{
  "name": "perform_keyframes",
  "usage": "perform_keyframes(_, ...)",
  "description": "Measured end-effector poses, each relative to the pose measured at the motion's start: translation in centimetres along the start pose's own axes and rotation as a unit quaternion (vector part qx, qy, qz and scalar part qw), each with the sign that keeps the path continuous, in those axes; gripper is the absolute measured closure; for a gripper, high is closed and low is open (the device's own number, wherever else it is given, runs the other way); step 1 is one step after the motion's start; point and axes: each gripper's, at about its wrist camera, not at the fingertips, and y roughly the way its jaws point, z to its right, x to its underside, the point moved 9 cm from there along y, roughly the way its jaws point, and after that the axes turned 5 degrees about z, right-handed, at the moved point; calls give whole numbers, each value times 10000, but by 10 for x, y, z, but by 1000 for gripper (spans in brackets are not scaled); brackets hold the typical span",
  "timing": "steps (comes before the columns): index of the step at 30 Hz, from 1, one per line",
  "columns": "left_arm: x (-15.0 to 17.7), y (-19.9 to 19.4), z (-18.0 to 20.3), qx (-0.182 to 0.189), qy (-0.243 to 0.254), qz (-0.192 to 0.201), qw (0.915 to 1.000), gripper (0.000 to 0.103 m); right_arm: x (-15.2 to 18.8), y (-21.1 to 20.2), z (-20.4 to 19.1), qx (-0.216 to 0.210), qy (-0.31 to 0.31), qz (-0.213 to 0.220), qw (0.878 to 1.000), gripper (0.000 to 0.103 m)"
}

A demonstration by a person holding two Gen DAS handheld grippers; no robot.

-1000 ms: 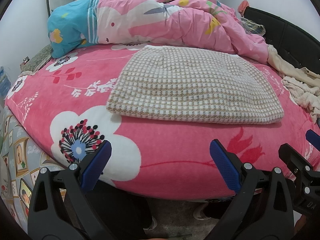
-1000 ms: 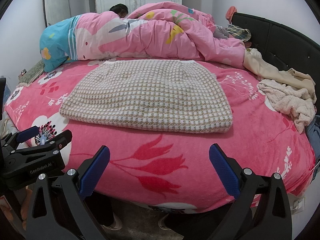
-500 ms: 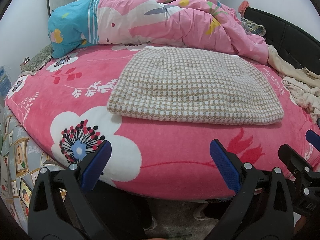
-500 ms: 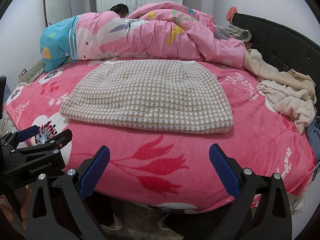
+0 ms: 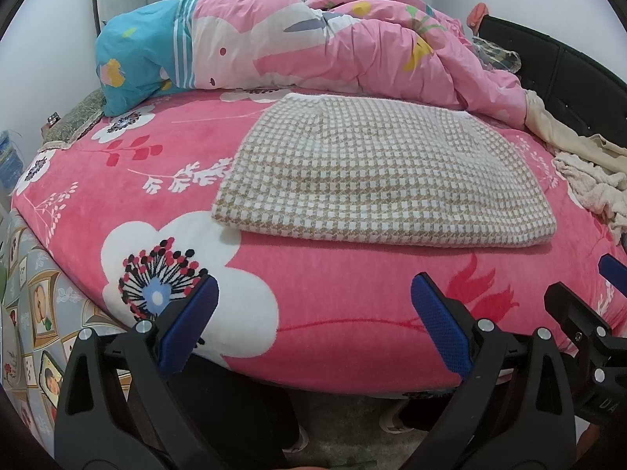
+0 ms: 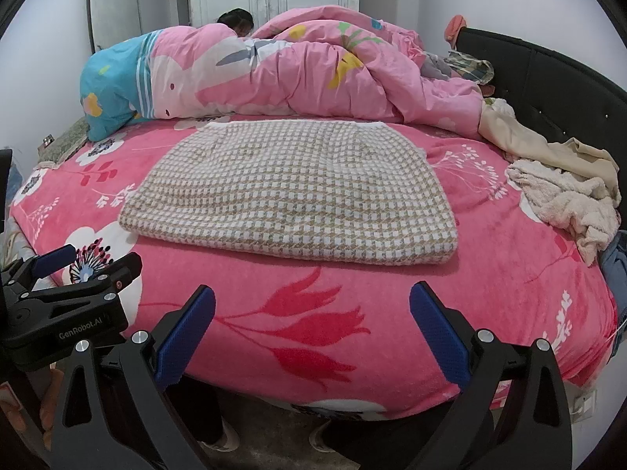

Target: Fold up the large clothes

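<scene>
A beige-and-white checked garment [image 5: 376, 180] lies folded flat in the middle of the round bed with its pink flowered cover [image 5: 164, 180]; it also shows in the right wrist view [image 6: 294, 196]. My left gripper [image 5: 313, 325] is open and empty, held in front of the bed's near edge, short of the garment. My right gripper [image 6: 311, 325] is open and empty too, beside the left one at the near edge. The right gripper's side shows in the left wrist view [image 5: 588, 313], and the left gripper shows in the right wrist view [image 6: 66, 297].
A bunched pink and blue quilt [image 6: 274, 74] lies across the back of the bed. Cream clothes [image 6: 564, 192] are heaped at the right by the black headboard [image 6: 548, 78]. A blue garment [image 6: 615, 266] hangs at the right edge. Feet [image 6: 325, 434] and floor show below.
</scene>
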Motion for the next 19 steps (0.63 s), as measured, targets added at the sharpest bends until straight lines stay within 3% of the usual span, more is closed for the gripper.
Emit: perform_keyframes(19,0,-3,4,-65,-47,18,10000,8,0,0,2,-1,-16,-12,10000,6)
